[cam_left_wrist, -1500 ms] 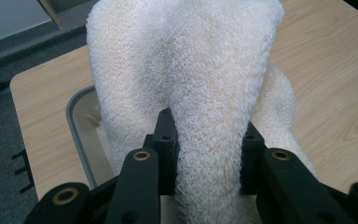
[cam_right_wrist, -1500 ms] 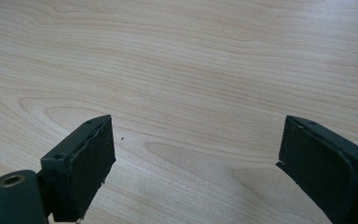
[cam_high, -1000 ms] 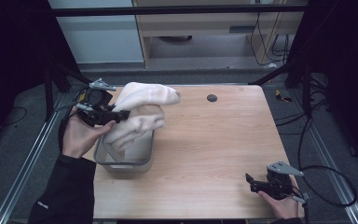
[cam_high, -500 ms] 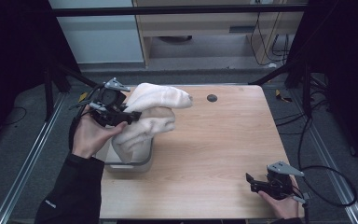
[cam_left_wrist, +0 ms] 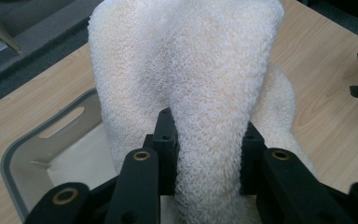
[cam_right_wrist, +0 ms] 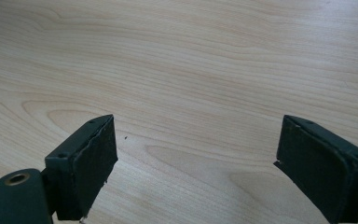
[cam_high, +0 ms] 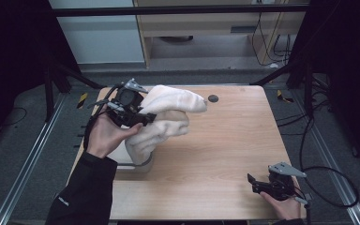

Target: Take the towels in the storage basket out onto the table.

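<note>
Two grippers show from the high view. Our left gripper [cam_high: 136,115] lifts a fluffy cream towel [cam_high: 168,117] above the grey plastic bin [cam_high: 138,164] on the light wooden table [cam_high: 225,145], maybe to take it out or put it in. Our right gripper [cam_high: 262,185] rests near the table's front edge.

In the left gripper view, the jaws pinch a fold of towel tight, so it hangs without slipping.

In the right gripper view, the jaws stand wide over bare wood, holding nothing, we think waiting.
</note>
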### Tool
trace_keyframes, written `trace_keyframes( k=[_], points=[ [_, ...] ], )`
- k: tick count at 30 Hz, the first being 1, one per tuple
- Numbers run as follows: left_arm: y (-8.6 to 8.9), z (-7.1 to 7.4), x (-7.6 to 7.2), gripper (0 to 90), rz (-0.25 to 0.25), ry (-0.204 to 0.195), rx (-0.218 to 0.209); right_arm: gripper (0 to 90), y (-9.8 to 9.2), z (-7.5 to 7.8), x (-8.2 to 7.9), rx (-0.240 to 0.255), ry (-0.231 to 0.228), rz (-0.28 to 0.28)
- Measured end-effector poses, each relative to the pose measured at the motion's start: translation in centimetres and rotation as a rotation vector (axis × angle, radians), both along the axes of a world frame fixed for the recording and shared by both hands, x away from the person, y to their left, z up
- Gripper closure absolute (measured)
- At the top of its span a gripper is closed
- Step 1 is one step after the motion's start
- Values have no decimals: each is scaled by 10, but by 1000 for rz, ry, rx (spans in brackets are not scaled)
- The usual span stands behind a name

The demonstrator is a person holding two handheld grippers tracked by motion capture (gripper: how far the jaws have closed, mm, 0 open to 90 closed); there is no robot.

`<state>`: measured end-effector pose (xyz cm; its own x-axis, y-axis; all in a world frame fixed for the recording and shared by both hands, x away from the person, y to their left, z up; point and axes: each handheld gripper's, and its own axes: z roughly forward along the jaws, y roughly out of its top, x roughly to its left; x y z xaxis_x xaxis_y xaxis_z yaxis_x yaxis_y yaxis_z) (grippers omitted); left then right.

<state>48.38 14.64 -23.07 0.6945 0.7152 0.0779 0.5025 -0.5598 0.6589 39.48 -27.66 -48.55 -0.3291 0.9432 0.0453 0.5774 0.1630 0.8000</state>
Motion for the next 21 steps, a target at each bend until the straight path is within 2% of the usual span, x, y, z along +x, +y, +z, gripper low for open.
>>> trace_keyframes(
  k=[21],
  points=[
    [-60,-15,1,683,-95,15,30,118,-1,0,-1,6,-12,1]
  ],
)
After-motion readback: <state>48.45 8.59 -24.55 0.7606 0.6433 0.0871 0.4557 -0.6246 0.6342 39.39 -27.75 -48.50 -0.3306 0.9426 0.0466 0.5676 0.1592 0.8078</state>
